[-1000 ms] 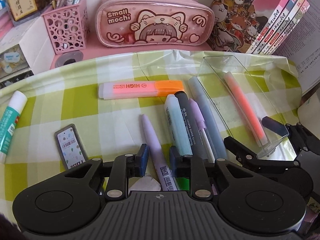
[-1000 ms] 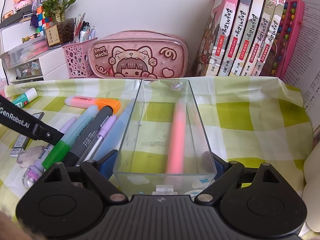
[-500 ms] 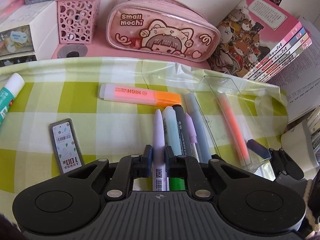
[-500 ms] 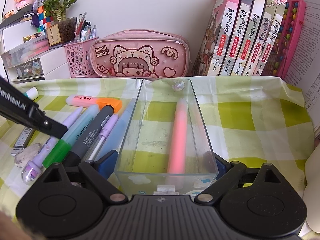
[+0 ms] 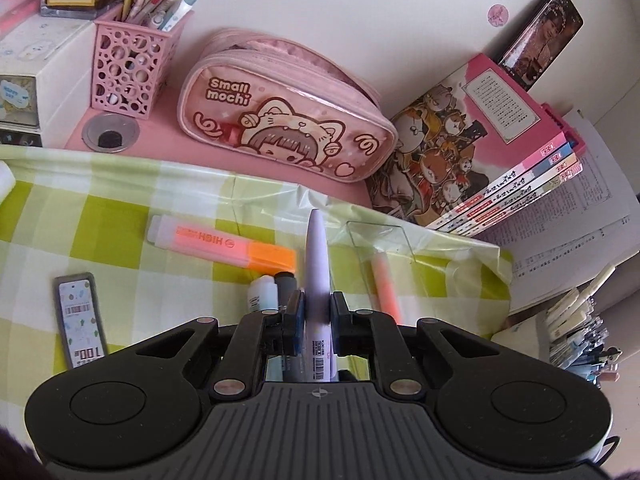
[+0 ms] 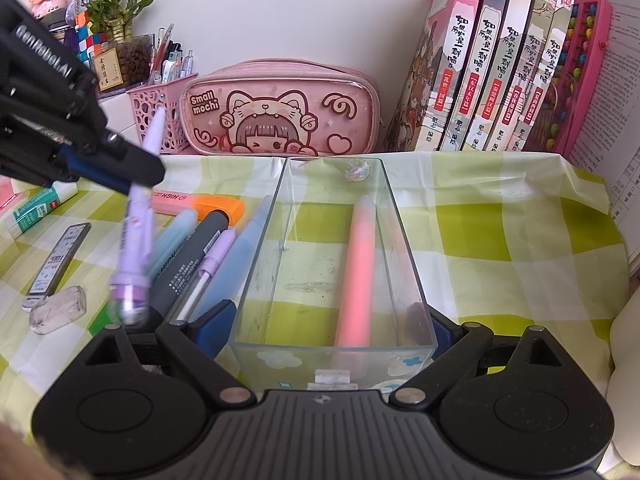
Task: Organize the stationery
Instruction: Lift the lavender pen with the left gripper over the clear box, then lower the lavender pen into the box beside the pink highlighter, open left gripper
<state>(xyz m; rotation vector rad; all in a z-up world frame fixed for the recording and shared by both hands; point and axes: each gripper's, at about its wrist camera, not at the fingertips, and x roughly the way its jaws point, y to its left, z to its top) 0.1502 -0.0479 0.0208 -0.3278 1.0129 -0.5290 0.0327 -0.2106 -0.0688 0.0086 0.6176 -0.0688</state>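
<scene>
My left gripper (image 5: 314, 312) is shut on a lilac pen (image 5: 316, 264) and holds it lifted above the checked cloth; it also shows in the right wrist view (image 6: 136, 216), tilted, left of the tray. My right gripper (image 6: 330, 326) has its jaws spread around the near end of a clear plastic tray (image 6: 256, 256), touching its sides. A pink highlighter (image 6: 356, 272) lies inside the tray. Several pens (image 6: 200, 252) and an orange highlighter (image 6: 200, 202) lie on the cloth left of the tray.
A pink pencil case (image 6: 280, 112), a pink pen cup (image 6: 160, 120) and standing books (image 6: 500, 60) line the back. A glue stick (image 6: 36, 208), a lead case (image 6: 56, 260) and an eraser (image 6: 58, 310) lie at the left.
My left gripper closed on the lilac pen and lifted it off the cloth, moving up and toward the tray. The right gripper and tray stayed put.
</scene>
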